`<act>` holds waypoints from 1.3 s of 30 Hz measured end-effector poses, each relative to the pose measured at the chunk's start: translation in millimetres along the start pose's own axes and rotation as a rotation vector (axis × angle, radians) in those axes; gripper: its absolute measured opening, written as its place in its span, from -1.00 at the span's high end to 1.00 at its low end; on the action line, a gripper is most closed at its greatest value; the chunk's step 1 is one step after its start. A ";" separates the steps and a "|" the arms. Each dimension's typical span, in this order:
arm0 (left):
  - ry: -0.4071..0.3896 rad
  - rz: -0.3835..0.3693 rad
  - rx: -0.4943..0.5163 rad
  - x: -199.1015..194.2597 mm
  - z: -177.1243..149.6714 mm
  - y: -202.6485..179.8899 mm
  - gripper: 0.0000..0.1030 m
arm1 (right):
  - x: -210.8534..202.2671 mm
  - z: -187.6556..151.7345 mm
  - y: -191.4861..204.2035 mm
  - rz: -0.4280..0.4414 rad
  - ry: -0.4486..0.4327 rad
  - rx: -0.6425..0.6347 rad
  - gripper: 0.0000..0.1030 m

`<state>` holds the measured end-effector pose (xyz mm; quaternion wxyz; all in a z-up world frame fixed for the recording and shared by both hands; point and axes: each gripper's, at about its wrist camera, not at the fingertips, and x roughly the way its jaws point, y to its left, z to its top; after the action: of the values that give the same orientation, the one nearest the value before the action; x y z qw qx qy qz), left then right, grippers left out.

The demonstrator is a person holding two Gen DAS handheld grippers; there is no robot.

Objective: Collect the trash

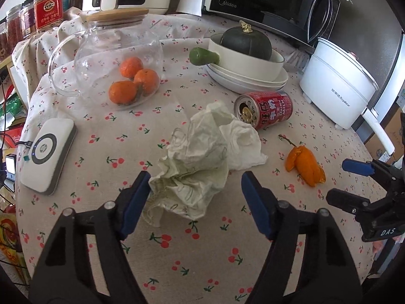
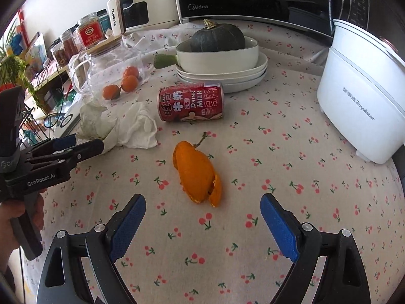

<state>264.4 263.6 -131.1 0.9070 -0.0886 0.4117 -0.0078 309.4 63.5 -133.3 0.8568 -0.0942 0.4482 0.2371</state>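
Two grippers hover low over the counter (image 2: 291, 152). The left gripper (image 1: 195, 185) spreads wide around the near edge of the crumpled tissue (image 1: 200, 157). The right gripper (image 2: 202, 212) also gapes wide, pointing level at the orange peel (image 2: 197, 172) just ahead. A red can (image 2: 191, 102) lies beyond, on its side.

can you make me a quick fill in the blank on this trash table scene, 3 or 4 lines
1. The red can lies on its ____.
2. The left claw is open around the crumpled ____.
3. The dark squash sits in a white ____.
4. The right claw is open, with the orange ____ just ahead of it.

Missing words: side; tissues; bowl; peel
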 end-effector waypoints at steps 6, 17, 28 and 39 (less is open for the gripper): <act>0.020 -0.006 -0.002 8.2 -3.5 6.7 -0.13 | 29.5 10.5 9.3 0.000 0.012 -0.019 -0.50; 0.005 -0.006 0.001 -19.4 -10.3 0.2 0.08 | 18.5 3.5 9.1 -0.004 0.027 -0.005 0.54; 0.039 0.005 0.013 -67.8 -37.6 -27.8 0.08 | -66.6 -41.5 -8.1 -0.020 -0.017 0.007 0.54; 0.062 -0.065 0.061 -111.9 -73.9 -88.0 0.08 | -149.2 -99.8 -22.5 -0.046 -0.073 0.024 0.54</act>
<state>140.3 175.3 -80.7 0.8953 -0.0741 0.4362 -0.0524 175.7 -41.4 -71.2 0.8789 -0.0853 0.4171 0.2153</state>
